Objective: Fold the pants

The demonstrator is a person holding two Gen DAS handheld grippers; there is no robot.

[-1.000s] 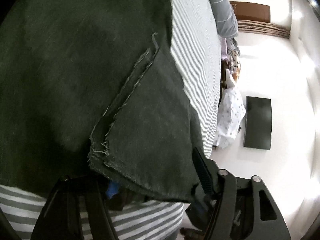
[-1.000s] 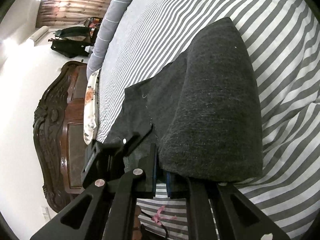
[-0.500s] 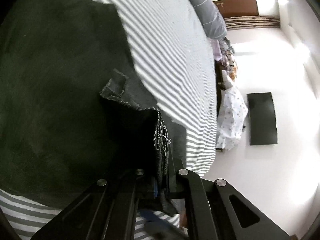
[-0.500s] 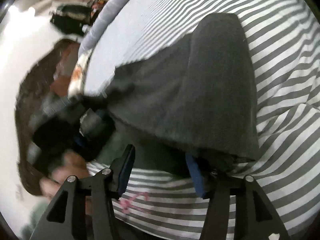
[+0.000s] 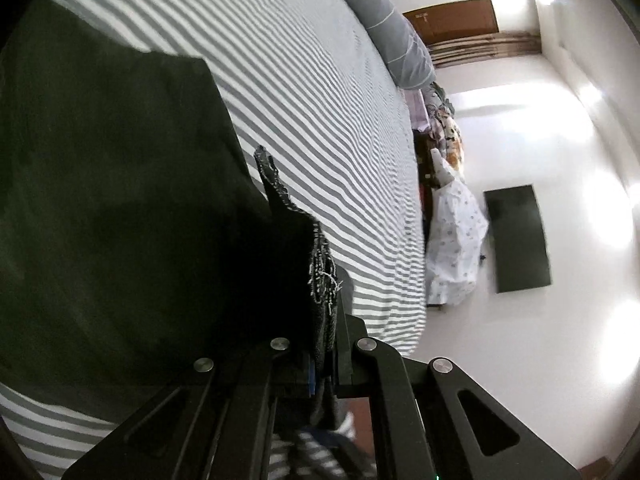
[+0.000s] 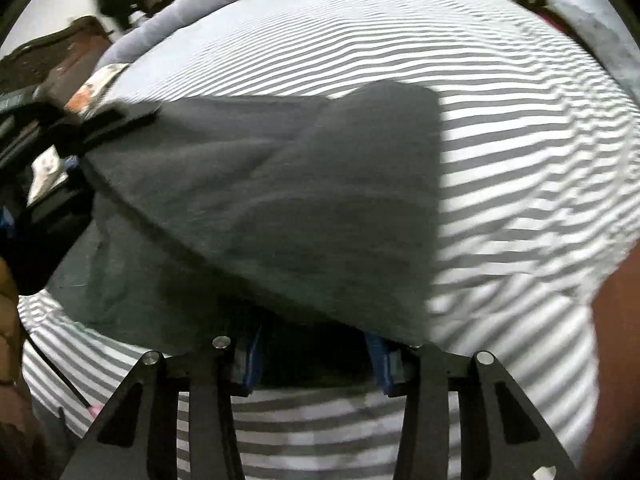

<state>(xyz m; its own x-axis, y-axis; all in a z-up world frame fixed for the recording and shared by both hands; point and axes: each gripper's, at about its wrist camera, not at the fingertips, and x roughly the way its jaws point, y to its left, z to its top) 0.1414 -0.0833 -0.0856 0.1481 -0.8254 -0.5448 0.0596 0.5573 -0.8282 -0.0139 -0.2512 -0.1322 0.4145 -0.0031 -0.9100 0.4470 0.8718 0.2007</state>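
Dark grey pants [image 5: 120, 200] lie partly folded on the striped bed sheet [image 5: 320, 100]. My left gripper [image 5: 324, 344] is shut on their frayed hem [image 5: 320, 276] and holds that corner up off the bed. In the right wrist view the pants [image 6: 300, 200] spread ahead, one layer folded over another. My right gripper [image 6: 316, 356] points steeply down at their near edge. Its jaws are closing, and the fabric edge sits loosely between the blue pads [image 6: 252, 356], which stand apart. At the left edge of that view, the left gripper [image 6: 52, 208] is a dark blur.
A long grey bolster [image 5: 384, 28] runs along the far side of the bed. Beyond the bed edge are a white spotted cloth [image 5: 452, 248], a dark rectangle [image 5: 516, 240] on the pale floor and a wooden door [image 5: 452, 20]. A person's arm [image 6: 616, 340] fills the right margin.
My left gripper shut on the frayed hem and raised it. My right gripper let go of the folded pants, opened, rolled and tipped down over their near edge.
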